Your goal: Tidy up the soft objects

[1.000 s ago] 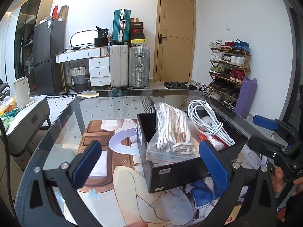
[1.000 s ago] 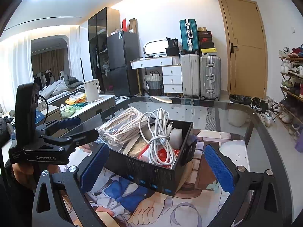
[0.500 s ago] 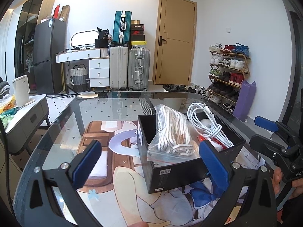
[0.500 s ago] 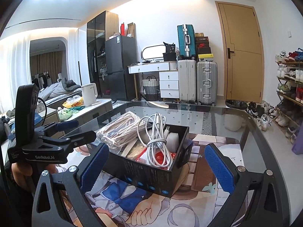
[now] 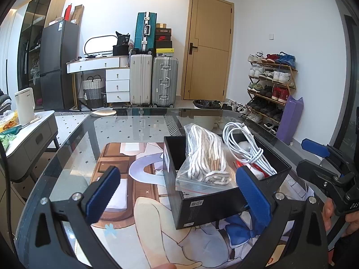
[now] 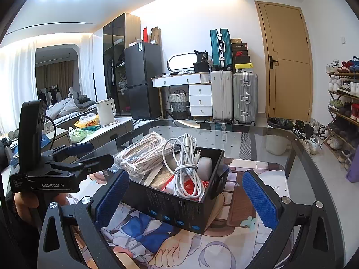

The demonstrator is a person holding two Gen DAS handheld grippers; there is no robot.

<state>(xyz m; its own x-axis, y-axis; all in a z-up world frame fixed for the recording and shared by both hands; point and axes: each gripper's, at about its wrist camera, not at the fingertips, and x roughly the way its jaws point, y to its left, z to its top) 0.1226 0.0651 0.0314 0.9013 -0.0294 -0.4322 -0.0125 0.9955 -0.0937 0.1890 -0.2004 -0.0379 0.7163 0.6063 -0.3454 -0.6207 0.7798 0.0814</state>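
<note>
Hovering: both grippers wide open, empty
L gripper (image 5: pixel 177 192): box's left corner betw jaws; nearer bagged cords (image 5: pixel 203 154)
Box (image 5: pixel 208 204): mid-tabletop; white cable (image 6: pixel 186 163) inside, long axis away
R gripper (image 6: pixel 186 198): straddles box

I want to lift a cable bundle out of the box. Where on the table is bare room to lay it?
Free: the printed mat left of the black box, and the glass table beyond it. Crowded: inside the box, with the bagged cord and white cable.
</note>
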